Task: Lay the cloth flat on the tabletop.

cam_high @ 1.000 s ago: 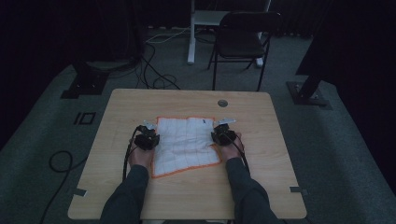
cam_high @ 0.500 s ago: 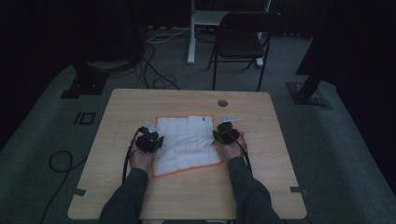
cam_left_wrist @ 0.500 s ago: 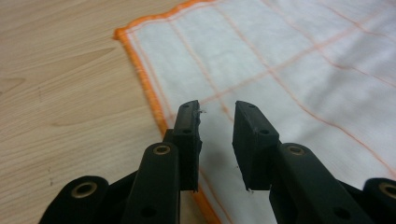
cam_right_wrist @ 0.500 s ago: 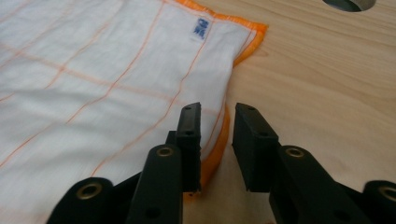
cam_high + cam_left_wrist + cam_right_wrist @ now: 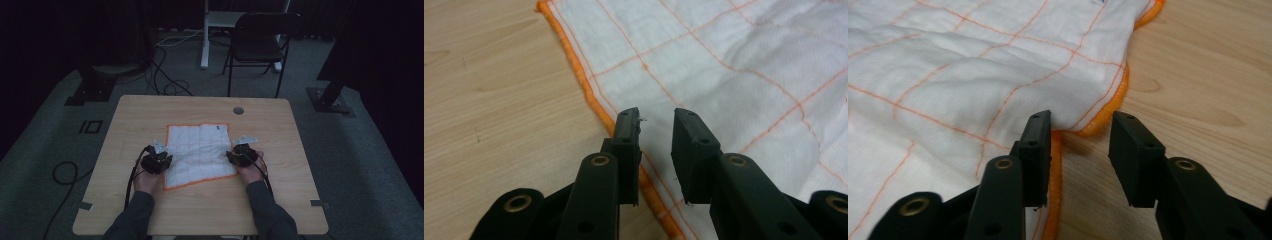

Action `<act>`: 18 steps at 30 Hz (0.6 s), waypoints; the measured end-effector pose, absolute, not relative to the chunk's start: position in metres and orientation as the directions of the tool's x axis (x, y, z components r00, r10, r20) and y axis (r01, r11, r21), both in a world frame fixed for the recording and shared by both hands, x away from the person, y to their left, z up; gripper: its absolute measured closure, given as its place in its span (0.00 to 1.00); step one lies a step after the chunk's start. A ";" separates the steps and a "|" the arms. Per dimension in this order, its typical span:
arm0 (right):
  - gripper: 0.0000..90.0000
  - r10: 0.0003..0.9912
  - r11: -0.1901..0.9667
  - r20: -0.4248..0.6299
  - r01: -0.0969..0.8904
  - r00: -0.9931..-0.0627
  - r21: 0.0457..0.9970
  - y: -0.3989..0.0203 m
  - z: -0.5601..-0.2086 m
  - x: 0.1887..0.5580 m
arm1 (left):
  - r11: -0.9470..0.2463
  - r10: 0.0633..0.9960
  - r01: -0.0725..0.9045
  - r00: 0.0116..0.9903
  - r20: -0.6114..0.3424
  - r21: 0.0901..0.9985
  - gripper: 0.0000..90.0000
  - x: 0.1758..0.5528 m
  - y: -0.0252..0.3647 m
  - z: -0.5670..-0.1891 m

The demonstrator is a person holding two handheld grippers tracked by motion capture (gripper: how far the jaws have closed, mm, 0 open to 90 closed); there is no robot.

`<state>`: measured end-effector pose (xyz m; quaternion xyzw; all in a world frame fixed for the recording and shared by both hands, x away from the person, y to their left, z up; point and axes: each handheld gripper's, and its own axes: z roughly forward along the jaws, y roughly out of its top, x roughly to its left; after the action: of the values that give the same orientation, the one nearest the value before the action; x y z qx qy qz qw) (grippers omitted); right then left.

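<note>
Here, white cloth (image 5: pixel 199 154) (orange grid, orange hem), no legible writing, wooden table (image 5: pixel 280 200).

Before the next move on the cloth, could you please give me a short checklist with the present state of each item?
1. Cloth lies spread on the table: ok, with slight wrinkles.
2. Left gripper free of the cloth: ok; its jaws have just closed a little, stand apart above the orange hem, nothing pinched.
3. Right gripper free of the cloth: ok; jaws have just been opening, the hem bulges up between them, not clamped.
4. Grippers at opposite side edges: ok.
5. Right edge flat: not ok, it is raised.
6. Cloth square to the table: not ok, slightly turned.
</note>
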<state>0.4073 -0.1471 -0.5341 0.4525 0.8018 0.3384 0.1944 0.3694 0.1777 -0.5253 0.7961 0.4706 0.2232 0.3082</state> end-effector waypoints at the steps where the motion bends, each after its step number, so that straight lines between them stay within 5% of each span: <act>1: 0.66 0.860 0.361 -0.006 0.600 -0.510 0.714 -0.146 -0.535 0.408 | -0.369 0.886 0.615 0.458 0.066 0.697 0.82 0.369 0.178 -0.526; 8: 0.67 0.862 0.409 -0.084 0.589 -0.499 0.697 -0.143 -0.537 0.401 | -0.381 0.881 0.617 0.467 0.069 0.688 0.83 0.365 0.174 -0.534; 18: 0.67 0.880 0.374 -0.066 0.599 -0.471 0.708 -0.159 -0.538 0.375 | -0.386 0.878 0.610 0.474 0.072 0.692 0.83 0.363 0.173 -0.535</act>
<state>0.3752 -0.1588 -0.5384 0.4631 0.7983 0.3135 0.2234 0.3625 0.1732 -0.5351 0.8028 0.4634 0.2201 0.3038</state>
